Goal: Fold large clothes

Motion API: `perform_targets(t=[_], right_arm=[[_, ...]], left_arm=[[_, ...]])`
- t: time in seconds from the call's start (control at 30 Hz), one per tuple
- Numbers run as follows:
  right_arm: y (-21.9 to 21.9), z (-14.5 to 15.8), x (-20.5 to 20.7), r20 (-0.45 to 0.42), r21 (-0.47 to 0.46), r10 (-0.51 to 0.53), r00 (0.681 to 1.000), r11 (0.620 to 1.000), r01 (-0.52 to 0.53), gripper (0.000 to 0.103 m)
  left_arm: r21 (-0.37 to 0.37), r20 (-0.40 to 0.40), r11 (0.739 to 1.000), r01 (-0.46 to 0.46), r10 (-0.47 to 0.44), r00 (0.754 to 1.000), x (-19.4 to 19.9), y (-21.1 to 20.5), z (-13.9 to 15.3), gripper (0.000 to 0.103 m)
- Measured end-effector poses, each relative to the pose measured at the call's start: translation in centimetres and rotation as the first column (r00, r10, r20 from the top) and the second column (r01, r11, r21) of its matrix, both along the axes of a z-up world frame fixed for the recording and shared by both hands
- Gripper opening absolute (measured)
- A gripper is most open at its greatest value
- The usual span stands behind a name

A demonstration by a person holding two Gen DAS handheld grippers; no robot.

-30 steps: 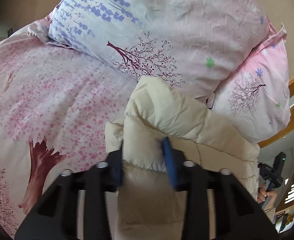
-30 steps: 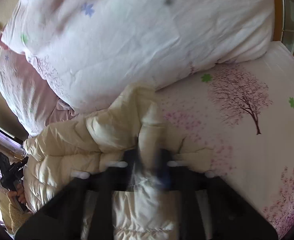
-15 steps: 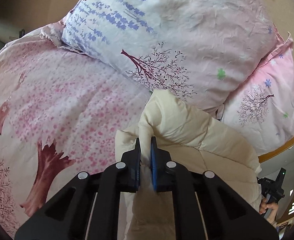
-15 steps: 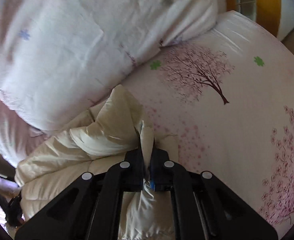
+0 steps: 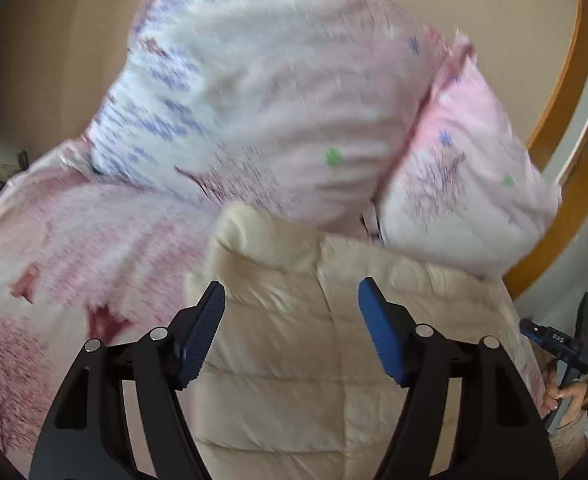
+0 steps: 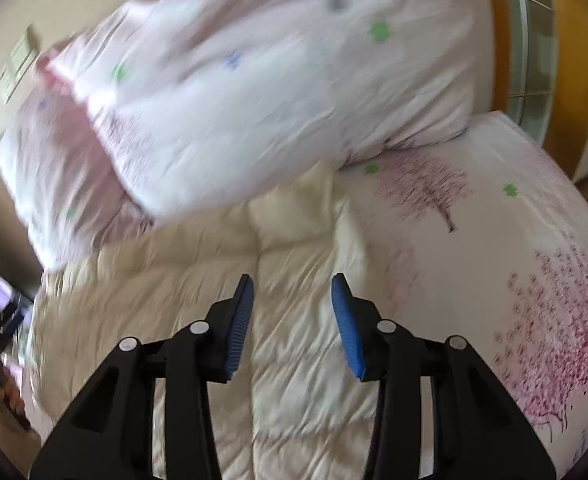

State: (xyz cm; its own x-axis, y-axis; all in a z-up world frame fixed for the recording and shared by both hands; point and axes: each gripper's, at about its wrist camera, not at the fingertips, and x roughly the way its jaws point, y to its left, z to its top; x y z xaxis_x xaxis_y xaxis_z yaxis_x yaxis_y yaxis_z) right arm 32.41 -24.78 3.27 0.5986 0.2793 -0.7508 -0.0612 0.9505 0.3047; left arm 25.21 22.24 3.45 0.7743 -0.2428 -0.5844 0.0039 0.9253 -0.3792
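A cream quilted puffer jacket [image 5: 294,344] lies on the pink cherry-tree bedspread [image 5: 93,240], its far edge against the pillows. It also shows in the right wrist view [image 6: 294,288], spread flat. My left gripper [image 5: 291,292] is open and empty just above the jacket's left part. My right gripper [image 6: 291,284] is open and empty above the jacket's right part, near its right edge. Both views are blurred by motion.
Two large floral pillows [image 5: 273,100] [image 5: 466,192] are piled at the head of the bed, also in the right wrist view [image 6: 253,100]. A wooden bed frame [image 5: 554,140] curves at the right. The bedspread [image 6: 514,260] extends right of the jacket.
Both grippers were shut on folds of the jacket half a second ago. Both have let go and opened, and the jacket now lies flat on the bed.
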Motion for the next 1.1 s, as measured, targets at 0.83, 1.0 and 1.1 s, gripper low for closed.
perform_targets(t=[0.83, 1.0, 1.1], right_arm=[[0.1, -5.9, 1.6, -0.185, -0.04, -0.05, 0.982, 0.998, 0.044, 0.032], [-2.1, -3.2, -1.9, -0.127, 0.058, -0.061, 0.99, 0.996, 0.069, 0.046], [-4.5, -2.4, -4.4, -0.119, 0.136, -0.097, 0.988, 0.984, 0.113, 0.07]], left_arm=[[-0.008, -0.219, 0.993, -0.117, 0.112, 0.969, 2.0, 1.1, -5.9, 0.071], [-0.135, -0.152, 0.987, -0.088, 0.067, 0.986, -2.0, 3.4, -3.9, 0.07], [-0.166, -0.124, 0.982, -0.092, 0.072, 0.99, -5.1, 4.8, -3.2, 0.071]])
